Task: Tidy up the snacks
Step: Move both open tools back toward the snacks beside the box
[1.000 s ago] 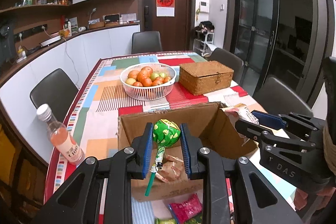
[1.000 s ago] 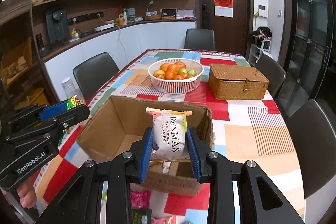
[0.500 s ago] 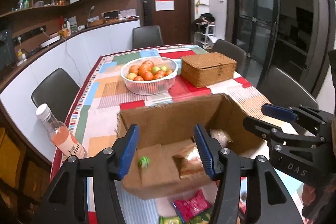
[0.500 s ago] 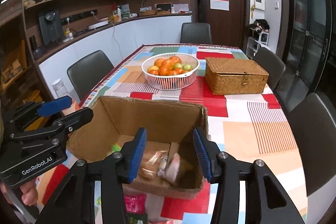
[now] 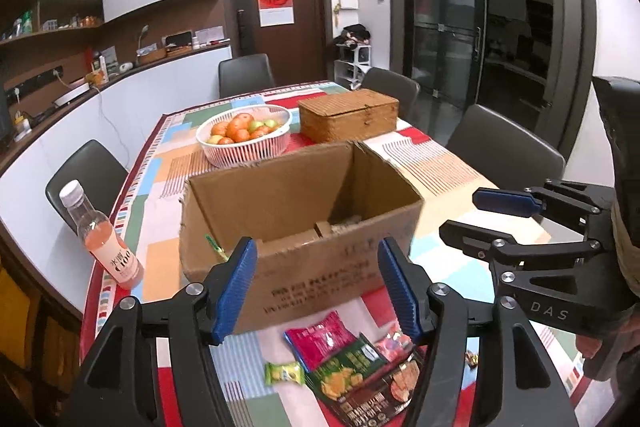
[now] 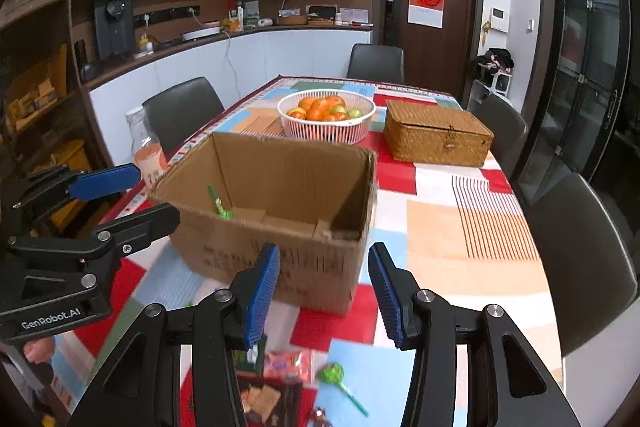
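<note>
An open cardboard box (image 5: pixel 300 267) (image 6: pixel 280 259) stands on the patchwork tablecloth. A green lollipop (image 5: pixel 214 245) (image 6: pixel 218 203) leans against its inner left wall. My left gripper (image 5: pixel 316 247) (image 6: pixel 154 193) hovers in front of the box's near wall, its jaws opening with nothing between them. My right gripper (image 6: pixel 324 253) (image 5: pixel 460 211) is beside it, open and empty. On the table below the grippers lie loose snacks: a pink packet (image 5: pixel 322 339), a green chip packet (image 5: pixel 348 367), a small green candy (image 5: pixel 282 373), a dark biscuit packet (image 6: pixel 264 399) and another green lollipop (image 6: pixel 334 375).
A bottle of pink drink (image 5: pixel 106 247) stands at the table's left edge beside the box. Behind the box are a white basket of fruit (image 5: pixel 244 137) and a wicker box (image 5: pixel 348 119). Dark chairs (image 6: pixel 576 251) ring the table.
The left gripper let go of the green lollipop and the right let go of the white snack bag; both fell into the box. Both grippers opened and drew back to the box's near side.
</note>
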Action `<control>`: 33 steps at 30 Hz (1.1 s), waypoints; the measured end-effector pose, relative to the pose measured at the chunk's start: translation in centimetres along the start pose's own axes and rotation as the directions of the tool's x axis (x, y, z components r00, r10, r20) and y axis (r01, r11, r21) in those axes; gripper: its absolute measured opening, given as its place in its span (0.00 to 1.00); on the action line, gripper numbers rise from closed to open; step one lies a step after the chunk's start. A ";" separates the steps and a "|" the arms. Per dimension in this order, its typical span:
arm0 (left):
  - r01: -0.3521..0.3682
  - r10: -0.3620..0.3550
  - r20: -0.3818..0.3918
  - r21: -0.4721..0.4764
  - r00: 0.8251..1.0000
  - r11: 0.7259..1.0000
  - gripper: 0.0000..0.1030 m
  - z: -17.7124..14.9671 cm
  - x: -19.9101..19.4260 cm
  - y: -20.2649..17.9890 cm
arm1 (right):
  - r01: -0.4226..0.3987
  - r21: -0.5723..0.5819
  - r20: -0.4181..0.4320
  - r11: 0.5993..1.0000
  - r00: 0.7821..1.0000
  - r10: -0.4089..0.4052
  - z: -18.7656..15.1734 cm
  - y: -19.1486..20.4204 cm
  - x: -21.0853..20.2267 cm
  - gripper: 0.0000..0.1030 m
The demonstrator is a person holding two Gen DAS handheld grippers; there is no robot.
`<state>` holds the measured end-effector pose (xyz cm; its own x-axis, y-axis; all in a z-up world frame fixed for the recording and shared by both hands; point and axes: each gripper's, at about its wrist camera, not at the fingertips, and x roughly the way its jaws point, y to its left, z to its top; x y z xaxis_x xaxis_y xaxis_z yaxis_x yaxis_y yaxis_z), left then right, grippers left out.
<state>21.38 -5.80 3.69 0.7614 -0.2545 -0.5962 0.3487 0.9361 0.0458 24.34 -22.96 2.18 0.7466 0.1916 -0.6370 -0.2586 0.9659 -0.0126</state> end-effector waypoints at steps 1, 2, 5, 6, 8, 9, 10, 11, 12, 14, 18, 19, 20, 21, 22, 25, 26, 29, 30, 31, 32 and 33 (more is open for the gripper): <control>0.003 -0.002 -0.006 0.002 1.000 1.000 0.61 -0.2 0.0 -0.3 | -0.004 -0.002 -0.010 1.000 1.000 0.004 -0.4 0.0 0.0 0.46; 0.009 -0.009 -0.017 0.006 1.000 1.000 0.61 -0.5 0.1 -0.5 | -0.004 -0.003 -0.016 1.000 1.000 0.004 -0.6 0.0 -0.1 0.46; 0.011 -0.010 -0.049 0.018 0.999 1.000 0.62 -1.7 0.4 -1.0 | 0.002 -0.015 -0.042 1.000 0.999 -0.002 -1.6 0.0 0.0 0.46; 0.010 -0.008 -0.057 0.023 0.998 1.000 0.63 -2.1 0.5 -1.1 | 0.003 -0.017 -0.053 1.000 0.999 -0.004 -2.0 -0.1 0.1 0.46; 0.009 -0.005 -0.086 0.042 0.996 0.999 0.64 -3.1 0.9 -1.4 | 0.006 -0.018 -0.078 1.000 0.997 -0.007 -2.7 -0.1 0.3 0.46; 0.010 -0.005 -0.098 0.049 0.995 0.999 0.64 -3.5 1.1 -1.5 | 0.006 -0.018 -0.094 1.000 0.996 -0.008 -3.3 -0.1 0.5 0.46; 0.012 -0.005 -0.115 0.056 0.993 0.998 0.64 -4.0 1.3 -1.6 | 0.005 -0.019 -0.107 1.000 0.994 -0.007 -3.7 0.0 0.7 0.46; 0.017 -0.008 -0.132 0.064 0.991 0.998 0.64 -4.5 1.6 -1.7 | 0.006 -0.020 -0.123 1.000 0.992 -0.008 -4.2 0.0 0.9 0.46; 0.025 -0.014 -0.154 0.070 0.988 0.997 0.64 -5.0 2.0 -1.9 | 0.005 -0.019 -0.143 1.000 0.990 -0.008 -4.8 0.0 1.3 0.46; 0.036 -0.021 -0.186 0.079 0.982 0.996 0.64 -5.8 2.6 -1.8 | -0.001 -0.014 -0.175 1.000 0.985 -0.002 -5.7 0.1 1.9 0.46; 0.059 -0.033 -0.251 0.098 0.967 0.993 0.64 -7.5 3.9 -2.1 | -0.009 -0.001 -0.241 1.000 0.970 0.008 -7.6 0.1 3.3 0.46; 0.067 -0.037 -0.270 0.101 0.962 0.993 0.64 -7.9 4.4 -2.1 | -0.006 0.000 -0.253 1.000 0.967 0.006 -7.8 0.1 3.5 0.46; 0.072 -0.039 -0.288 0.103 0.957 0.992 0.64 -8.3 4.8 -2.2 | -0.006 0.000 -0.267 1.000 0.964 0.006 -8.2 0.0 3.9 0.46; 0.079 -0.044 -0.303 0.105 0.952 0.991 0.64 -8.5 5.2 -2.2 | -0.004 0.001 -0.282 1.000 0.960 0.004 -8.6 0.0 4.2 0.46; 0.090 -0.052 -0.319 0.104 0.946 0.990 0.64 -8.7 5.6 -2.2 | -0.001 0.001 -0.292 1.000 0.956 0.001 -8.8 -0.1 4.4 0.46; 0.110 -0.066 -0.356 0.106 0.932 0.988 0.64 -9.1 6.9 -2.3 | 0.008 0.006 -0.321 1.000 0.947 -0.006 -9.4 -0.4 5.2 0.46; 0.120 -0.073 -0.371 0.106 0.926 0.987 0.64 -9.2 7.4 -2.3 | 0.010 0.009 -0.327 1.000 0.945 -0.006 -9.5 -0.5 5.4 0.46; 0.147 -0.091 -0.415 0.105 0.905 0.983 0.64 -9.5 9.0 -2.4 | 0.014 0.019 -0.347 1.000 0.938 -0.007 -9.8 -0.8 6.0 0.46; 0.157 -0.095 -0.426 0.110 0.899 0.981 0.64 -9.6 9.4 -2.5 | 0.016 0.024 -0.354 1.000 0.935 -0.007 -9.9 -1.0 6.3 0.46; 0.162 -0.095 -0.436 0.118 0.895 0.980 0.64 -9.8 9.9 -2.6 | 0.018 0.030 -0.360 0.999 0.933 -0.006 -10.0 -1.1 6.5 0.46; 0.164 -0.093 -0.441 0.124 0.893 0.979 0.64 -9.8 10.1 -2.7 | 0.018 0.035 -0.364 0.999 0.931 -0.004 -10.1 -1.3 6.7 0.46; 0.171 -0.096 -0.446 0.132 0.890 0.976 0.64 -9.9 10.4 -2.8 | 0.020 0.039 -0.370 0.999 0.929 -0.004 -10.2 -1.4 6.9 0.46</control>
<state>22.91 -8.64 -10.59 0.4005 -0.2077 -0.8925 0.5429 0.8384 0.0485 23.63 -24.79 -10.10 0.4677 0.1098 -0.8770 -0.2196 0.9756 0.0050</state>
